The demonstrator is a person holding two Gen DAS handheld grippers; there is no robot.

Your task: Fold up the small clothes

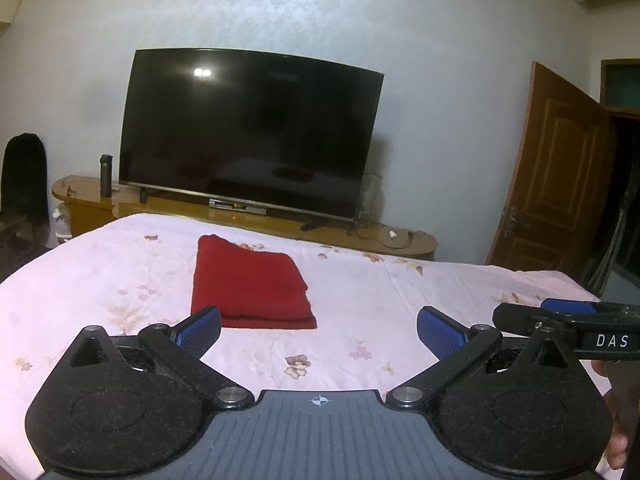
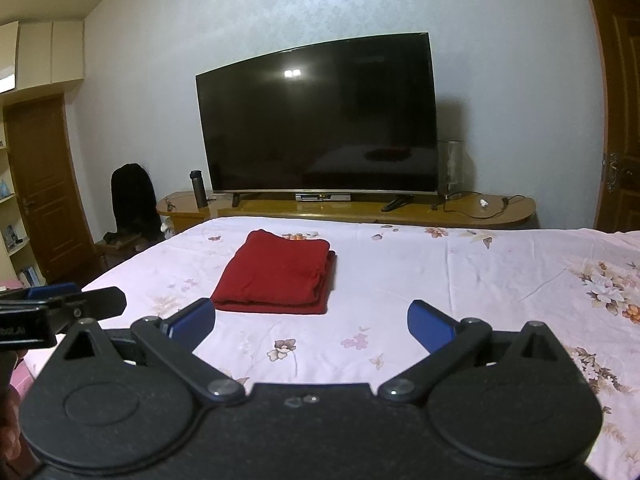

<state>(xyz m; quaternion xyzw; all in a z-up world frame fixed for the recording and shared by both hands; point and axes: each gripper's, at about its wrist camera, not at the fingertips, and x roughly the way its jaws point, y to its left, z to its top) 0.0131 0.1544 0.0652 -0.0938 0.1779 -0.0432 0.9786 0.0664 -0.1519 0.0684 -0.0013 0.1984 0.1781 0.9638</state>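
Blue-padded fingers (image 1: 202, 330) of the left gripper (image 1: 318, 330) are spreading wide apart just above the bed (image 1: 100, 280), gripping nothing. Ahead of them, a folded red garment (image 1: 250, 284) is lying flat on the pink floral bedsheet (image 1: 400, 300), its near edge sitting just beyond the left finger and clear of both pads. From the right wrist view, the right gripper (image 2: 314, 322) is likewise standing open and empty, with the garment ahead and slightly toward its left finger, apart from it. Nothing is lying between either gripper and the cloth. Both grippers are hovering side by side, pointing toward the foot of the bed, each showing at the edge of the other's view. Beyond the bed, a dark television (image 2: 320, 120) is standing on a long wooden table (image 2: 500, 210), with a dark bottle (image 2: 199, 189) beside it and an open wooden door (image 1: 548, 172) at the right.
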